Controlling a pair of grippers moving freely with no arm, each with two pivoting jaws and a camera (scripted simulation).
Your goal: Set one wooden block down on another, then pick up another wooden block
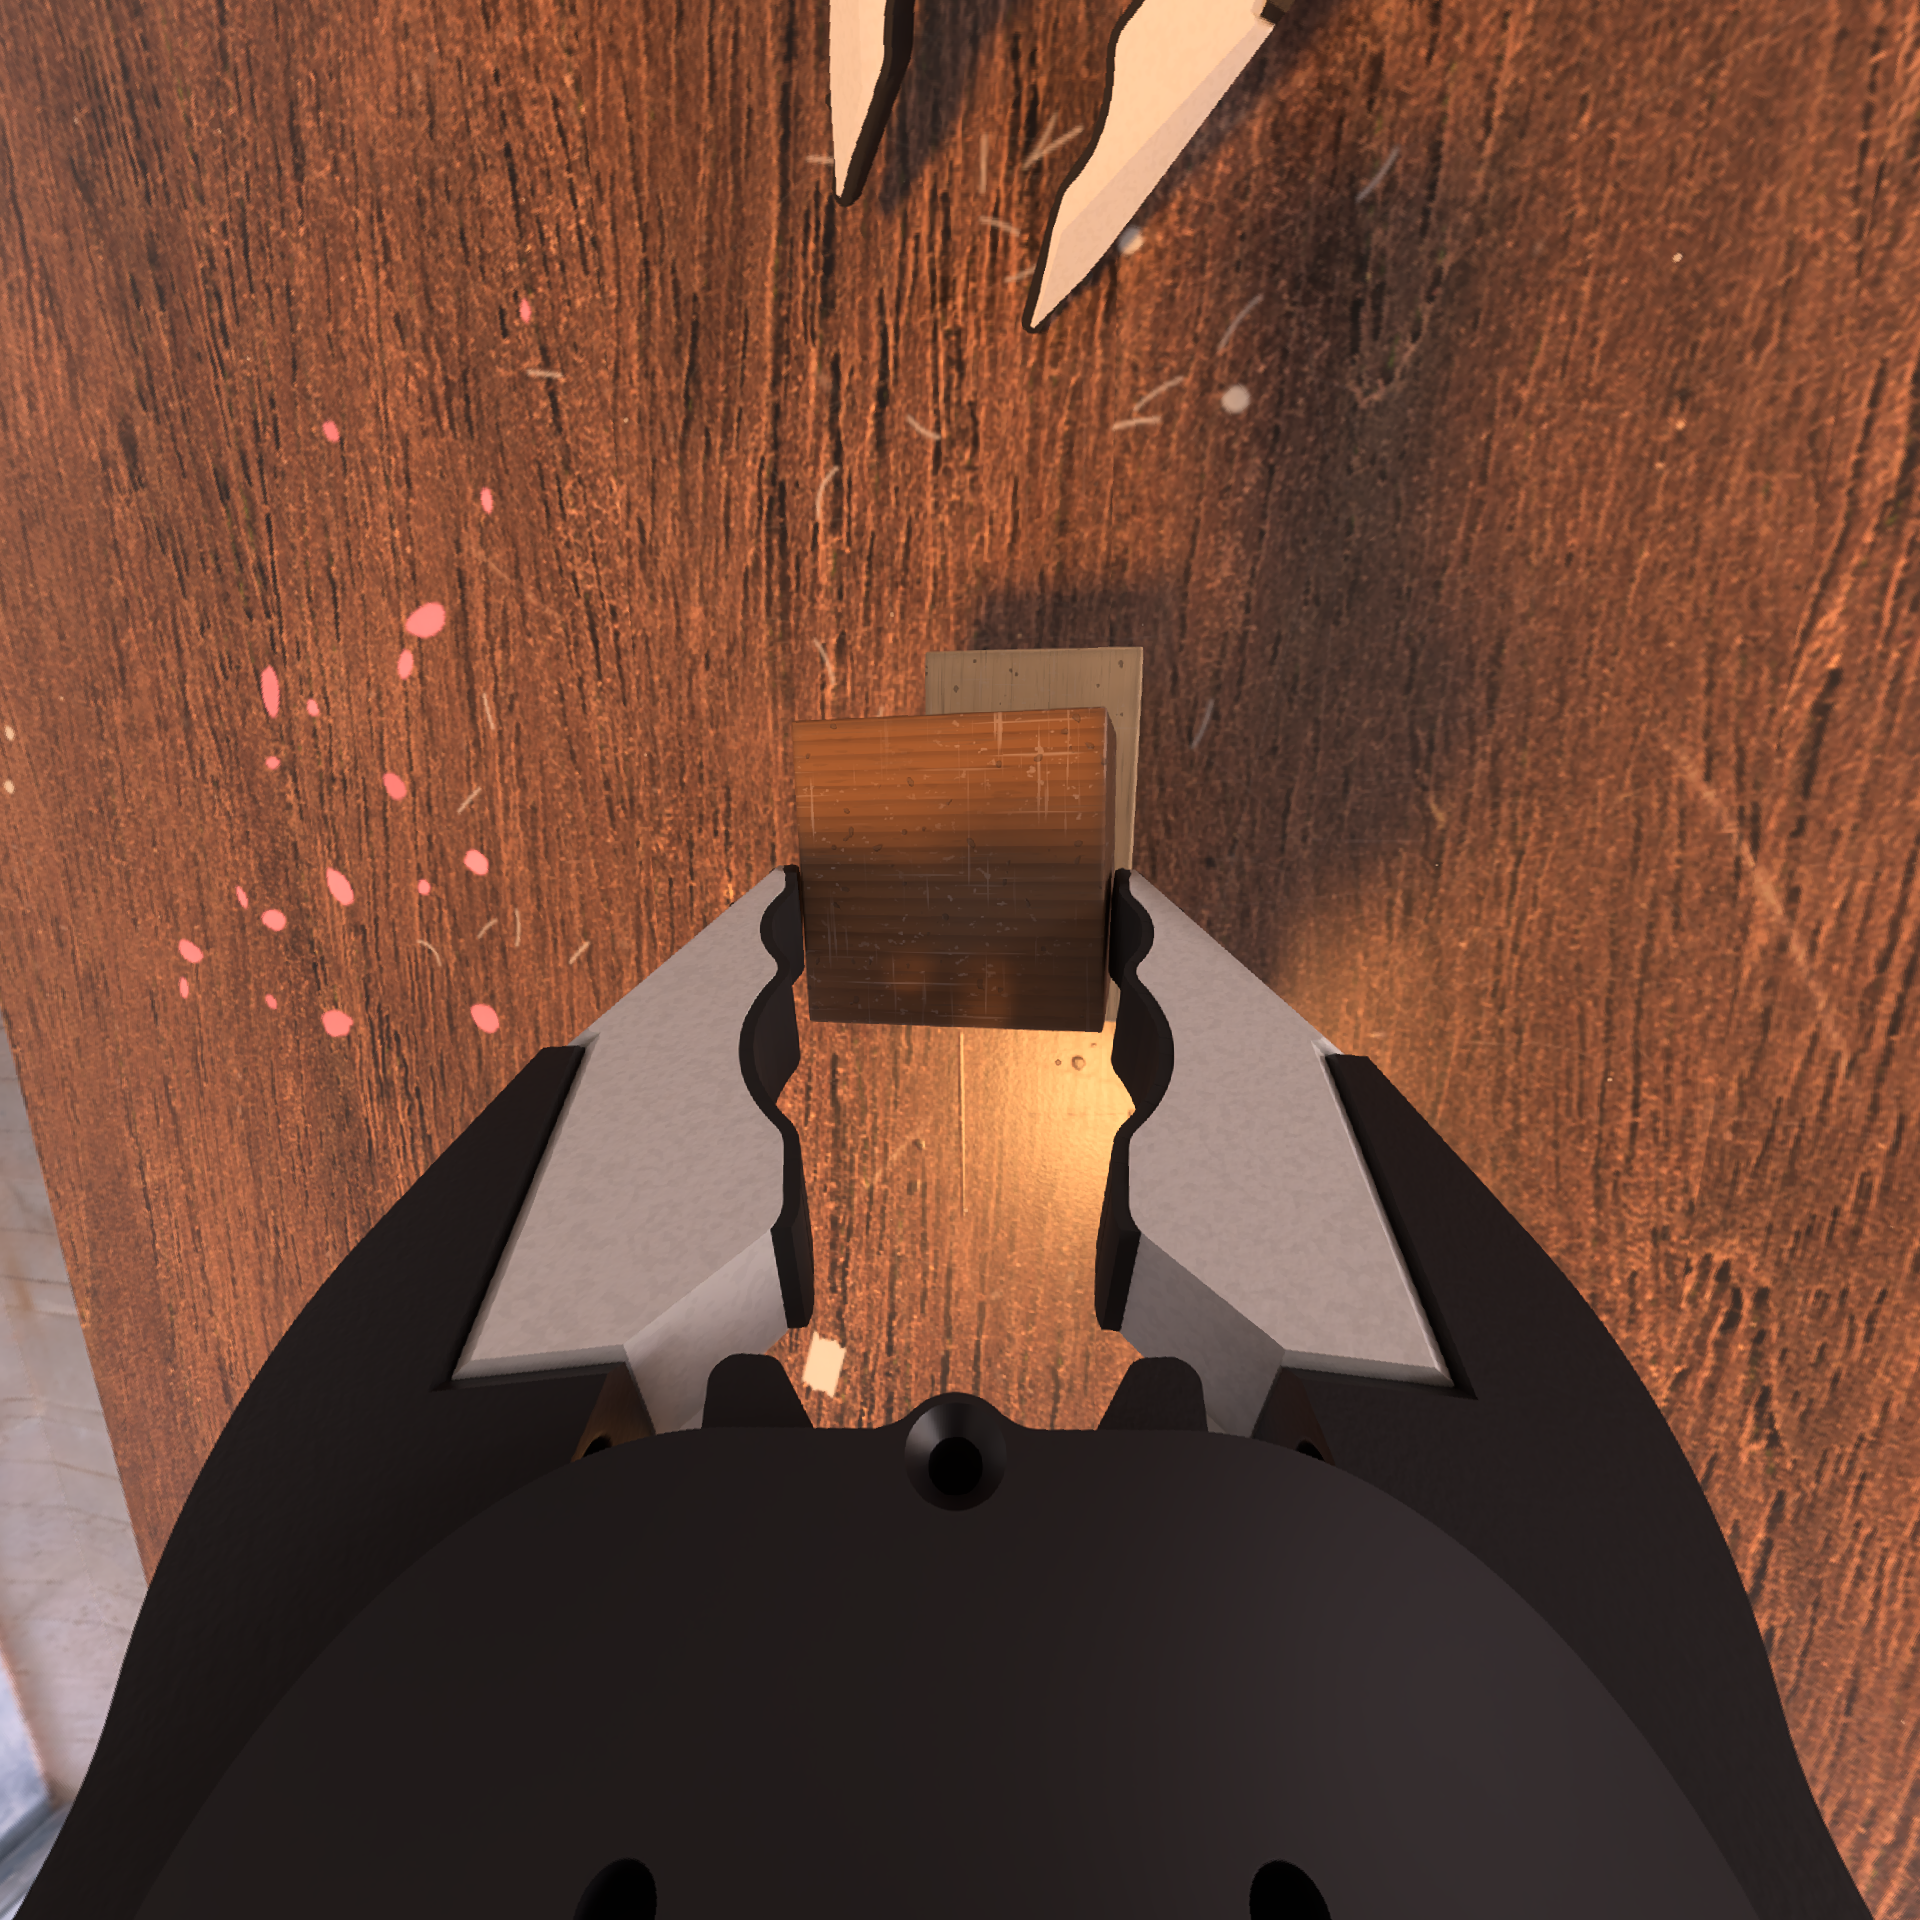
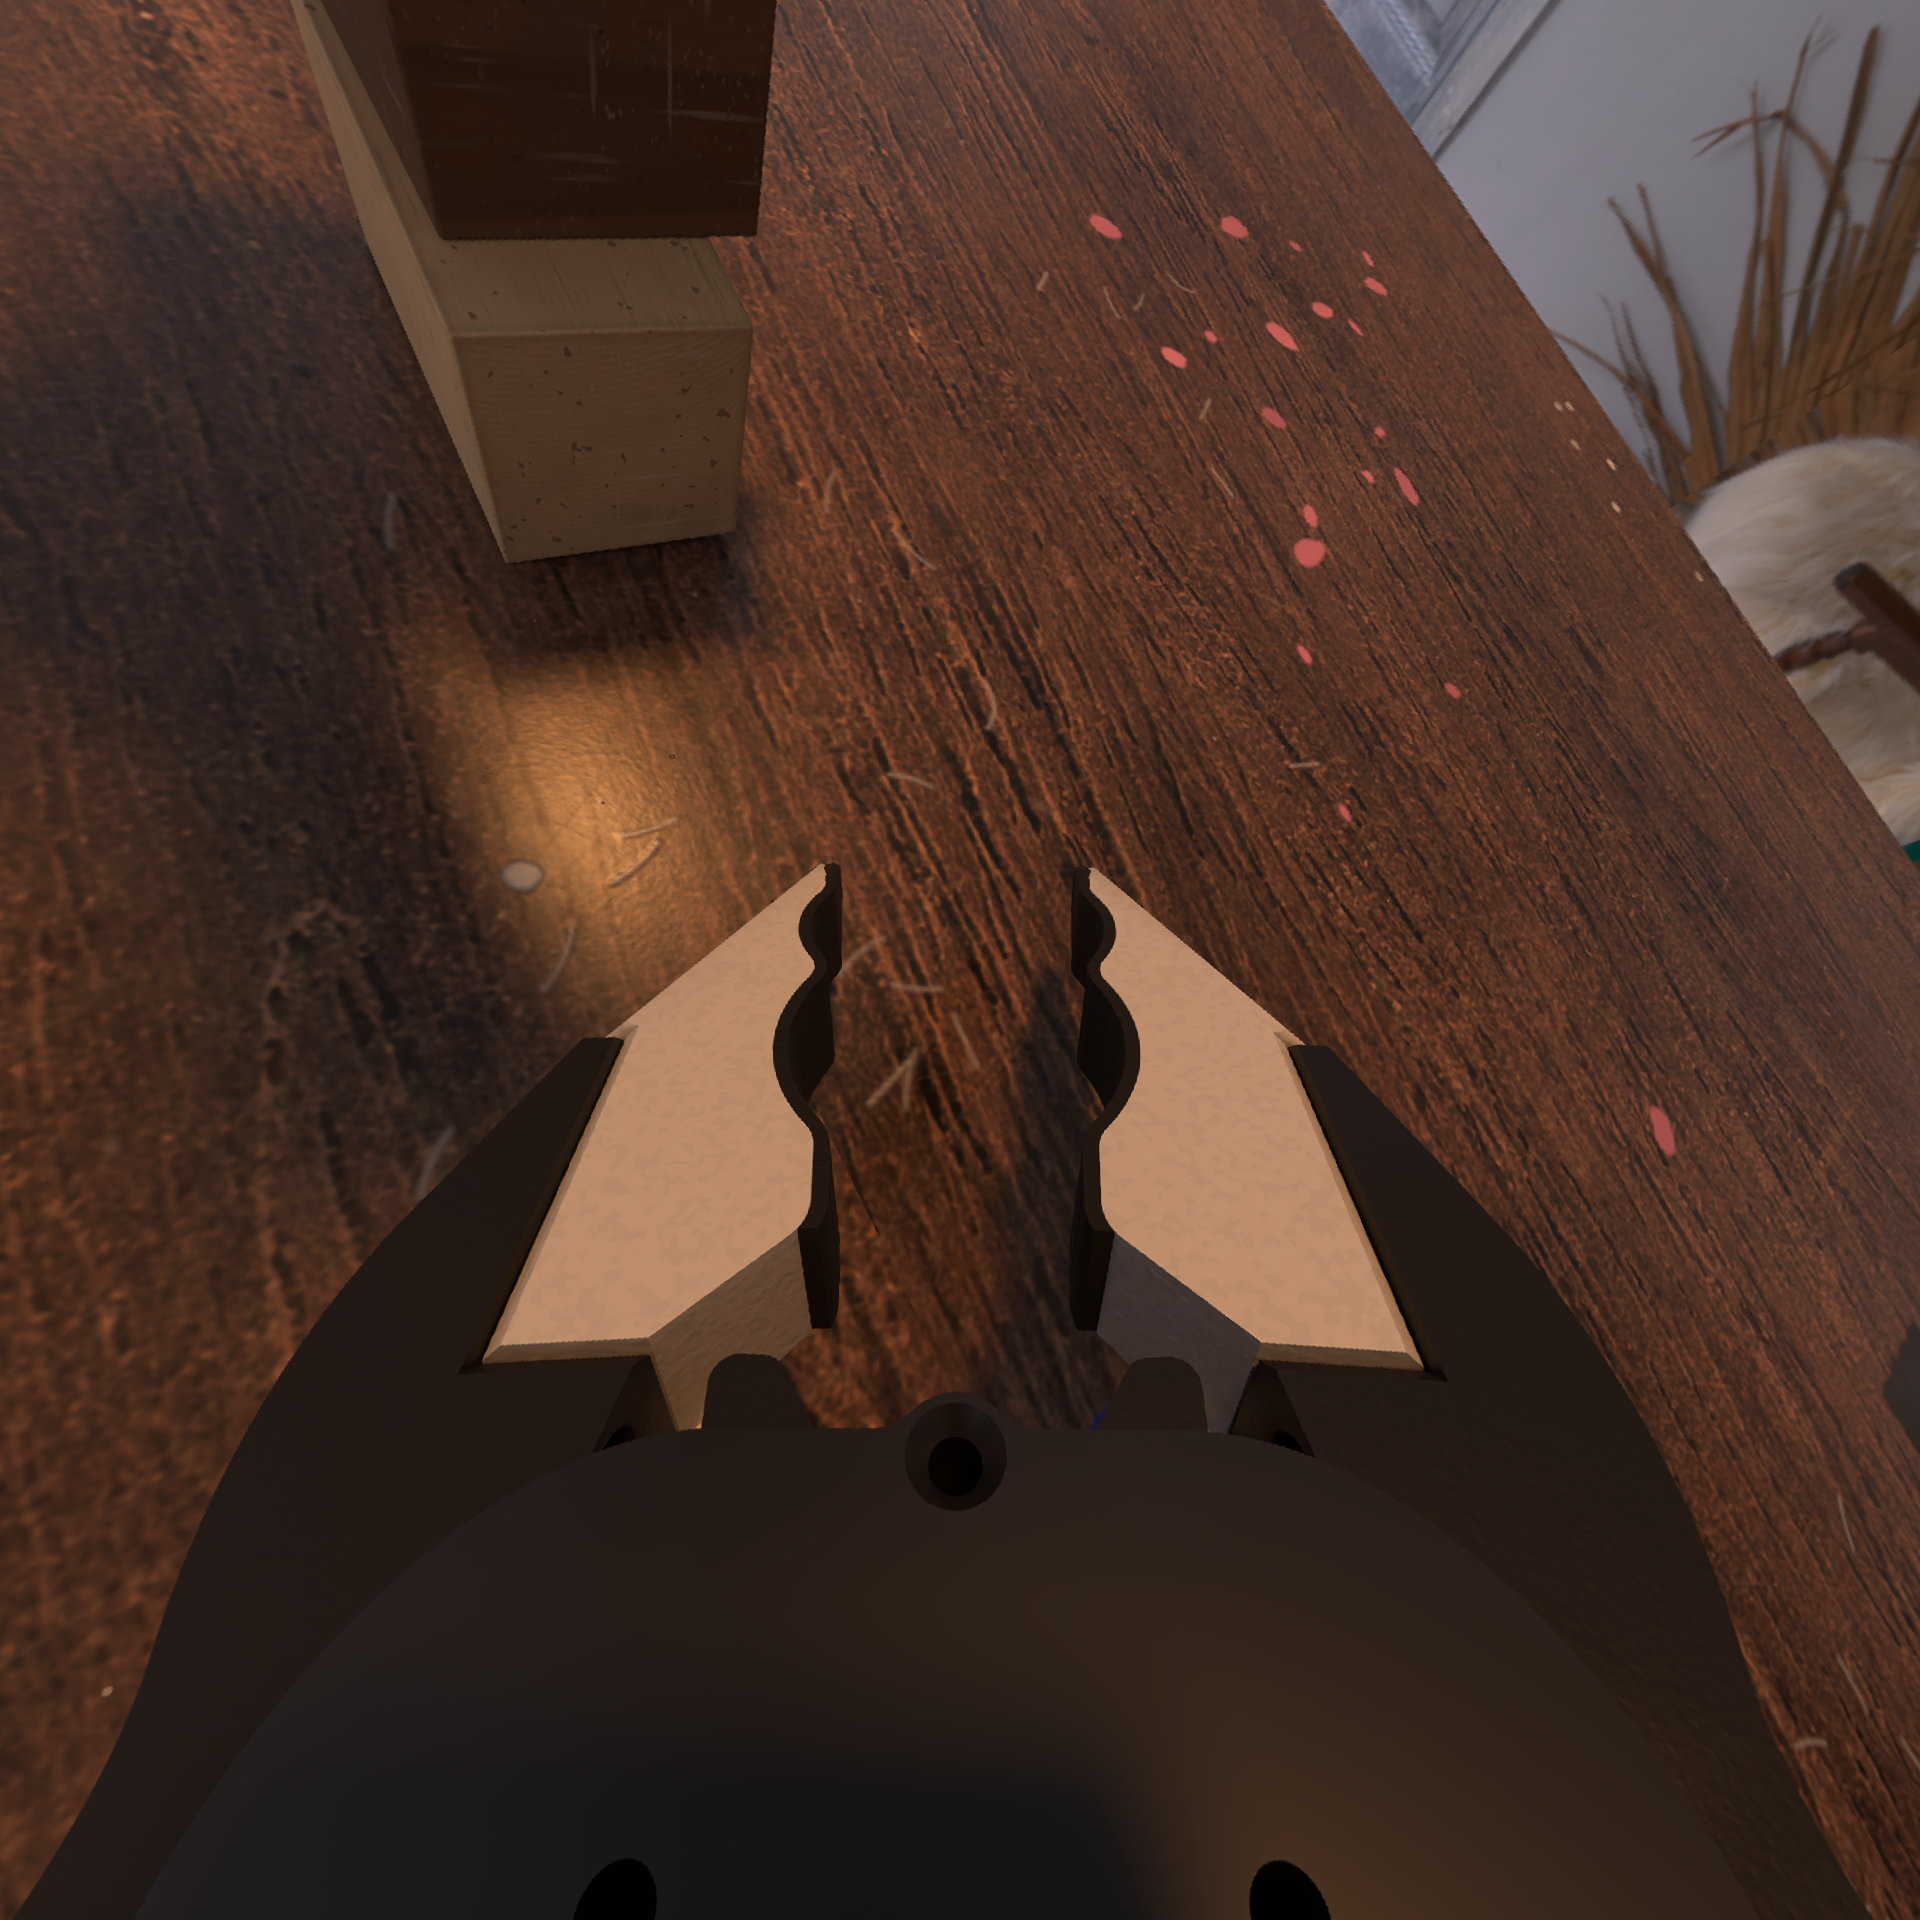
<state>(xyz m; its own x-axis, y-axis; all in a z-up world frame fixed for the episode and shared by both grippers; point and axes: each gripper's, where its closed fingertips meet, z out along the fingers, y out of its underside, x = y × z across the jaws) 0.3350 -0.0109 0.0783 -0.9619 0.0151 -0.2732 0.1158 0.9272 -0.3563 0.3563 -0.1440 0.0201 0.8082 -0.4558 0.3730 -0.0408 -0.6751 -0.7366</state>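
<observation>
My left gripper [image 1: 954, 883] is shut on a dark brown wooden block [image 1: 951, 862], its grey fingertips pressing both sides. Directly under it lies a pale wooden block [image 1: 1039, 677], which sticks out at the far and right sides. In the right wrist view the dark block [image 2: 582, 114] sits over the long pale block [image 2: 608, 416] at the top left; I cannot tell whether they touch. My right gripper [image 2: 956, 883] has tan fingers, is open and empty, and hovers over bare table in front of the stack. Its tan fingers [image 1: 1138, 166] show at the top of the left wrist view.
The dark wooden table [image 2: 1195, 748] has pink paint specks [image 2: 1309, 551] to the right of the stack. The table edge [image 2: 1704, 582] runs along the right, with a white furry object [image 2: 1808, 540] and dried grass beyond. The left wrist view shows another table edge [image 1: 62, 1247].
</observation>
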